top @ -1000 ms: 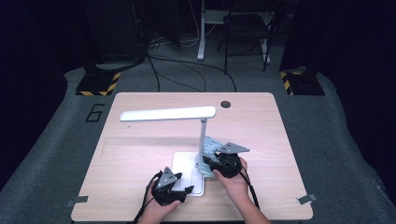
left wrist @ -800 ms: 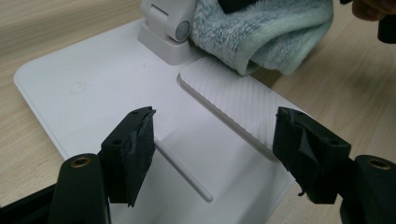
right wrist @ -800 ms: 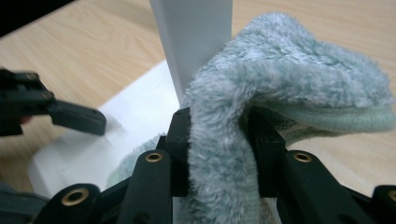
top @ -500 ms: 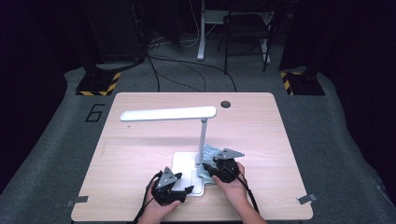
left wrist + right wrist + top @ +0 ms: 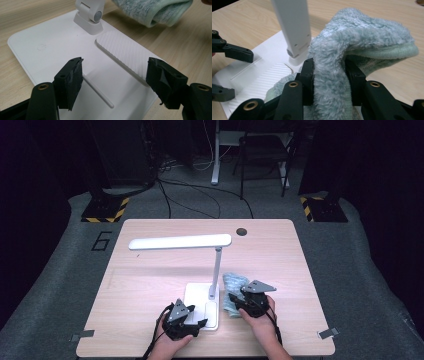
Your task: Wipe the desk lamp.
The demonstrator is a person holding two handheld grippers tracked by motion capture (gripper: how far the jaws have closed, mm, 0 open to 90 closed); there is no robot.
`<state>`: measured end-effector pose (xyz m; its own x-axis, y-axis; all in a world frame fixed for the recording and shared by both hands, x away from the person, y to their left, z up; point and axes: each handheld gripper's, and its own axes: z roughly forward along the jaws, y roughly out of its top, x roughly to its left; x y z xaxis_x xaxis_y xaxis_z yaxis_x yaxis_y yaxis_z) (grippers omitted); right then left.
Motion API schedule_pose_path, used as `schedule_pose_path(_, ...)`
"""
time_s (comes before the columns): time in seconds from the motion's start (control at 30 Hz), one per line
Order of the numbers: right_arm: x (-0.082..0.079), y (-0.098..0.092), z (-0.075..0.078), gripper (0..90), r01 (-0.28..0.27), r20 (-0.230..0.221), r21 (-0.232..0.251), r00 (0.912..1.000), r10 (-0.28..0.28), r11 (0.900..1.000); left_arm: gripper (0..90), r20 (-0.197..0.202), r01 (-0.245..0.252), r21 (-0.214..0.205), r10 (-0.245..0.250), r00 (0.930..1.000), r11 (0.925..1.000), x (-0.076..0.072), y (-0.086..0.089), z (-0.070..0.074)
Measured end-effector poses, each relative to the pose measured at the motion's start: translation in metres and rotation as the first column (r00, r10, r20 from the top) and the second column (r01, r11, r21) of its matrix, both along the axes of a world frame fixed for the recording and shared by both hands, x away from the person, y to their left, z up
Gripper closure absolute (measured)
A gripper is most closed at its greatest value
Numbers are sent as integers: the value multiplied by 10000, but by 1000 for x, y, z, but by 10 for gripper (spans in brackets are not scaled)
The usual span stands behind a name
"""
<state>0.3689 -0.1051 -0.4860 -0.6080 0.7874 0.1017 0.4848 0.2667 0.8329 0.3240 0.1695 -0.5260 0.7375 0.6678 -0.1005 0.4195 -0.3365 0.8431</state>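
Wood table (image 5: 150, 285), dark room, grey carpet (image 5: 360, 285).
Right gripper (image 5: 329, 75) clenched on cloth (image 5: 362, 42); left gripper (image 5: 113, 75) released, jaws astride lamp base (image 5: 50, 50).

The white desk lamp (image 5: 216, 270) is the one obstacle on the light wooden bench (image 5: 150, 280): its upright stem stands mid-bench and its long flat head reaches out left of the stem, roofing the surface beneath. Right of the stem, beyond the fluffy pale-green cloth (image 5: 233, 290), the wood lies open.
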Motion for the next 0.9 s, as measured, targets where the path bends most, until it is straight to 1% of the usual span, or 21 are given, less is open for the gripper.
schedule_pose_path(0.03, -1, -5, 1, 645, 73, 75, -5, 9999, -73, 10000, 296, -2, -4, -6, 4, 10000, 10000, 0, 0, 0)
schedule_pose_path(0.13, -4, -27, 2, 644, 502, 15, 0, 9987, -502, 9987, 297, -8, -5, -7, 5, 10000, 10000, 0, 0, 0)
schedule_pose_path(0.2, -7, -39, 1, 643, 914, -26, 123, 9958, -914, 9957, 297, -7, -4, -8, 4, 10000, 10000, 0, 0, 0)
schedule_pose_path(0.27, -9, -50, 0, 641, 1163, -57, 223, 9932, -1162, 9930, 297, -13, -2, -11, 2, 10000, 10000, 0, 0, 0)
schedule_pose_path(0.3, -11, -55, 0, 640, 1271, 17, 216, 9919, -1272, 9917, 296, -49, 36, 17, -36, 10000, 10000, 0, 0, 0)
schedule_pose_path(0.33, -12, -60, 0, 639, 1460, 49, 228, 9892, -1462, 9890, 297, -94, 78, 30, -77, 9999, 10000, 0, 1, 1)
schedule_pose_path(0.37, -14, -65, 0, 639, 1532, 99, 155, 9881, -1534, 9881, 297, -127, 59, -3, -59, 9999, 10000, 0, 0, 1)
schedule_pose_path(0.4, -16, -70, 0, 638, 1691, 122, 201, 9855, -1693, 9854, 297, -95, 72, 23, -72, 9999, 10000, 0, 1, 1)
schedule_pose_path(0.43, -17, -75, -1, 637, 1801, 220, 149, 9833, -1804, 9835, 296, -89, 74, 33, -74, 9999, 10000, 0, 1, 1)
schedule_pose_path(0.53, -21, -90, -3, 633, 2224, 422, -6, 9741, -2222, 9750, 297, -88, 73, 32, -72, 9999, 10000, 0, 1, 1)
schedule_pose_path(0.57, -21, -94, -4, 632, 2381, 398, -165, 9706, -2373, 9711, 297, -90, 72, 29, -72, 9999, 10000, 0, 1, 1)
schedule_pose_path(0.6, -21, -99, -6, 631, 2531, 332, -191, 9670, -2524, 9672, 296, -88, 72, 33, -72, 9999, 10000, 0, 1, 1)
schedule_pose_path(0.63, -20, -103, -8, 629, 2617, 266, -181, 9649, -2612, 9650, 297, -87, 72, 33, -72, 9999, 10000, 0, 1, 1)
schedule_pose_path(0.7, -19, -109, -13, 625, 2824, -3, -74, 9593, -2824, 9593, 297, -87, 73, 33, -73, 9999, 10000, 0, 1, 1)
schedule_pose_path(0.77, -17, -110, -19, 617, 2940, -199, -173, 9555, -2943, 9556, 296, -85, 83, 38, -83, 9999, 10000, 0, 1, 1)
schedule_pose_path(0.8, -17, -110, -22, 611, 2978, -266, -297, 9540, -2986, 9542, 297, -88, 72, 33, -72, 9999, 10000, 0, 1, 1)
schedule_pose_path(0.83, -16, -110, -25, 602, 2987, -309, -413, 9534, -3001, 9534, 296, -85, 77, 34, -76, 9999, 10000, 0, 1, 1)
schedule_pose_path(0.87, -16, -110, -28, 588, 2994, -451, -509, 9523, -3017, 9528, 296, -86, 76, 34, -76, 9999, 10000, 0, 1, 1)
schedule_pose_path(0.9, -14, -110, -30, 576, 2976, -513, -522, 9525, -3002, 9533, 296, -89, 78, 38, -78, 9999, 10000, 0, 1, 1)
